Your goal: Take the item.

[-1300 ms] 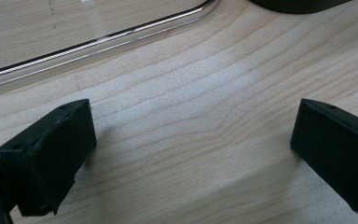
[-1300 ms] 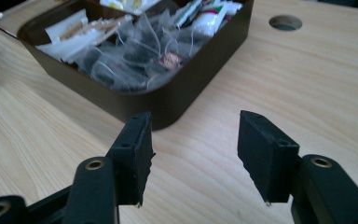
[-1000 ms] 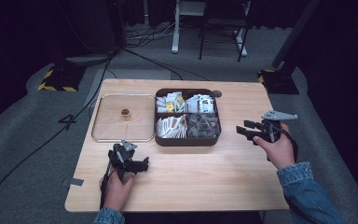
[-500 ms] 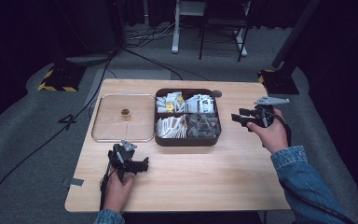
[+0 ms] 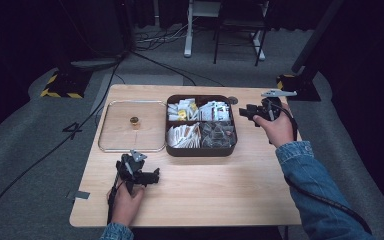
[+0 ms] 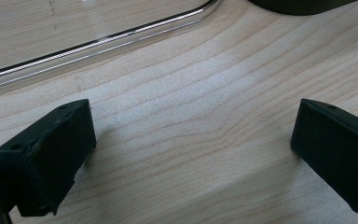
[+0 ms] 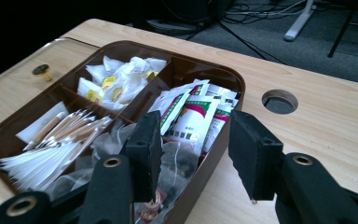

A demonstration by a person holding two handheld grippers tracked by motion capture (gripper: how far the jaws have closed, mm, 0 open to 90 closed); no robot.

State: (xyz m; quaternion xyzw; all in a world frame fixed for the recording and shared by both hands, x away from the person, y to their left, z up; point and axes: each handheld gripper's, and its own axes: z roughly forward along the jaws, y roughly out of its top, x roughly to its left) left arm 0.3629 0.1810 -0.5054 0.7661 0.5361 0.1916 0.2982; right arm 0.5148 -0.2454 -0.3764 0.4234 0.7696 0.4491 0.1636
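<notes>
box (image 5: pixel 200 150): one, four compartments of packets, mid table (image 5: pixel 205 190)
lid (image 5: pixel 111 145): one, beside box (knob on top)
left tongs (image 6: pixel 191 154): spread, empty
right tongs (image 7: pixel 193 149): parted, empty, at box edge
packet print: unreadable

Wooden table (image 5: pixel 220 195) w/ clear lid (image 5: pixel 115 127), brown compartment box (image 5: pixel 200 150), maybe resting left gripper (image 5: pixel 152 176).

A blue denim sleeve (image 5: pixel 320 187) covers the right arm; black two-jaw grippers (image 5: pixel 252 111) carry brass-ringed screw holes (image 7: pixel 112 162) and black cables (image 5: pixel 325 200).
</notes>
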